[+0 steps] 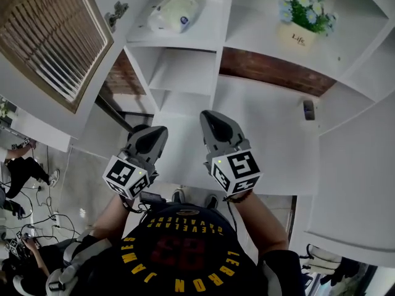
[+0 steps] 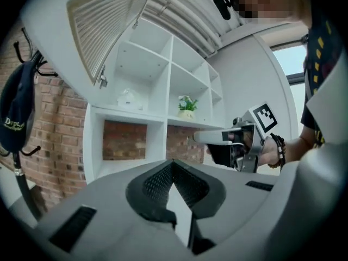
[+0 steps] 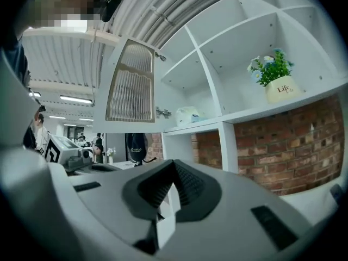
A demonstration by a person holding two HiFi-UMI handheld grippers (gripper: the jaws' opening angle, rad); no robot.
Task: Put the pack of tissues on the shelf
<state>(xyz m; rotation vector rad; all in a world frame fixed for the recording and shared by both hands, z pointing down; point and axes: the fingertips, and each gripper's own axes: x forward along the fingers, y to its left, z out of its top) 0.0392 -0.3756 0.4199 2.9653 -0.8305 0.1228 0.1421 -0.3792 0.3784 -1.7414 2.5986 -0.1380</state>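
Pack of tissues (image 1: 174, 12) lies flat on the white shelf unit (image 1: 185, 41), in a cubby at approx 12 o'clock in head view. Nothing touches it. The next cubby, at 1 o'clock, holds a flower pot (image 1: 307, 18) w/ small pale blooms, well apart from the pack w/ a divider btwn them. A louvred door (image 1: 52, 39) stands open at 10 o'clock, just beside the pack's cubby. Brick wall (image 1: 271, 71) shows at the back of the cubbies below both.

Both tools are well away from the pack, low in head view near 6 o'clock, noses aimed at the shelf. Left gripper (image 1: 150, 139): jaws pressed together, pads meeting at the tips, nothing btwn them. Right gripper (image 1: 213, 123): same, jaws pressed together and empty. The right one is at 3 o'clock of the left one, near but not touching.

A black shirt (image 1: 179, 251) w/ yellow lettering fills the bottom edge. In left gripper view a dark cap (image 2: 16, 118) hangs on a hook at 9 o'clock, against brick.
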